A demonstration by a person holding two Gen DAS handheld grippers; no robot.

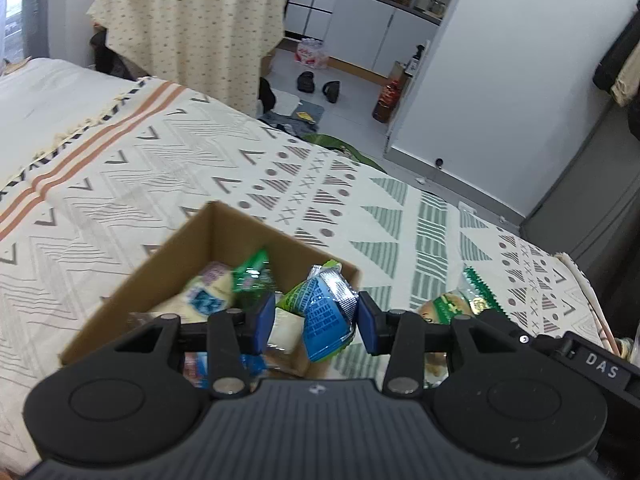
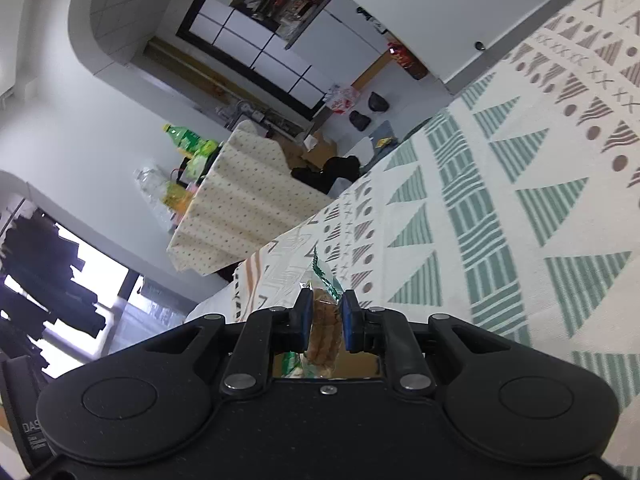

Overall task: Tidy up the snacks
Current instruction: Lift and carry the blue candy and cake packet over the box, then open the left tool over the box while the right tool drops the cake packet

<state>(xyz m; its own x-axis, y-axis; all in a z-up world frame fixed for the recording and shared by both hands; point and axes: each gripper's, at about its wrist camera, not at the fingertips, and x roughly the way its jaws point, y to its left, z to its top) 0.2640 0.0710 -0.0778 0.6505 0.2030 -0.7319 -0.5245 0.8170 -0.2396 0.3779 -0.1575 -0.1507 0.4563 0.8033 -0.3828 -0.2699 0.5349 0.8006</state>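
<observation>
A cardboard box stands on the patterned blanket and holds several snack packets, among them a white-and-blue one and a green one. My left gripper hovers open over the box's near right corner. A blue-and-green foil packet lies between its blue pads, with a clear gap on the left side. My right gripper is shut on a clear biscuit packet with a green serrated edge. In the left wrist view that biscuit packet hangs just right of the box.
The blanket spreads over the bed around the box. A table under a dotted cloth with bottles and bags stands beyond the bed. Slippers, a bottle and clothes lie on the floor near a white wall.
</observation>
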